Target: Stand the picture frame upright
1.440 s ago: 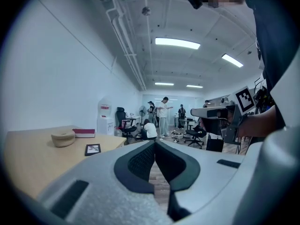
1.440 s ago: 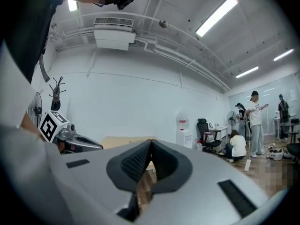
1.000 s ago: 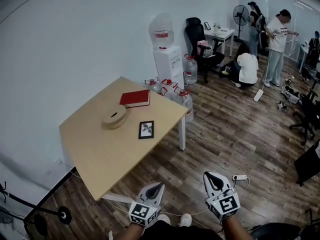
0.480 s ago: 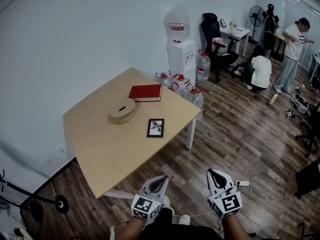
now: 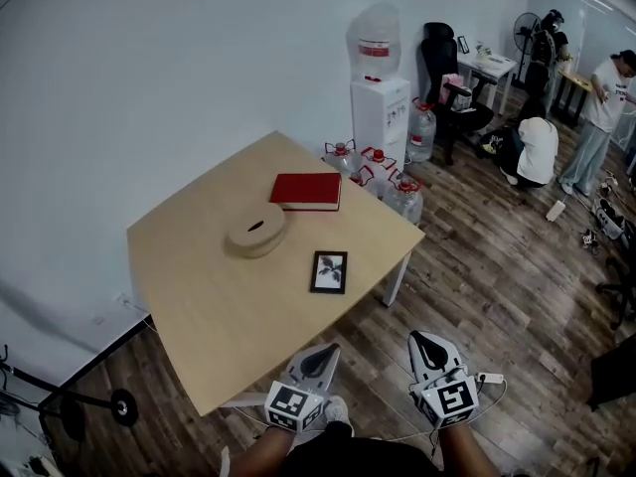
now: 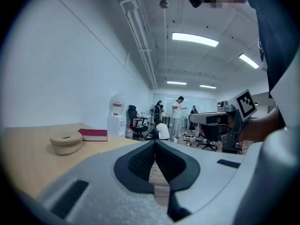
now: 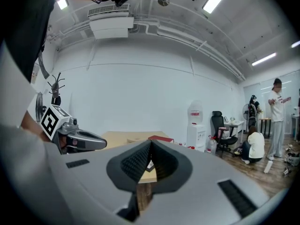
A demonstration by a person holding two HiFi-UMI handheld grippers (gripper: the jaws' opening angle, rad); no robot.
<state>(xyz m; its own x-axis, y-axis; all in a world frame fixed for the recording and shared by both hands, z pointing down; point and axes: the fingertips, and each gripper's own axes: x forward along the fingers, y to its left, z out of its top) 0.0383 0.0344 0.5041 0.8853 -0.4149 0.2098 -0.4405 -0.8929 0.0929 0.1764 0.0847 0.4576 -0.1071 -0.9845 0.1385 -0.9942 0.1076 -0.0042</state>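
**Frame flat on the desk, both grippers held back with fingers together**

The picture frame point(image 5: 329, 271) lies flat, face up, on the light wooden desk point(image 5: 199, 286), near the desk's right-hand edge as the head view shows it. It is a small dark frame around a pale print. A round wooden ring-shaped object point(image 5: 256, 231) sits just beyond it toward the wall, and a red book point(image 5: 307, 191) lies flat farther back; all three are apart from one another.

The left gripper point(image 5: 314, 359) and the right gripper point(image 5: 426, 350) are both low in the head view, off the desk's near corner and above the wood floor, well apart from the frame. In the left gripper view the fingers point(image 6: 143, 158) meet at their tips with nothing between them. In the right gripper view the fingers point(image 7: 138, 161) are likewise pressed together and empty.

Past the desk stand a white water dispenser point(image 5: 380, 107) and several water bottles point(image 5: 383, 177) on the floor. People are at the far end of the room.
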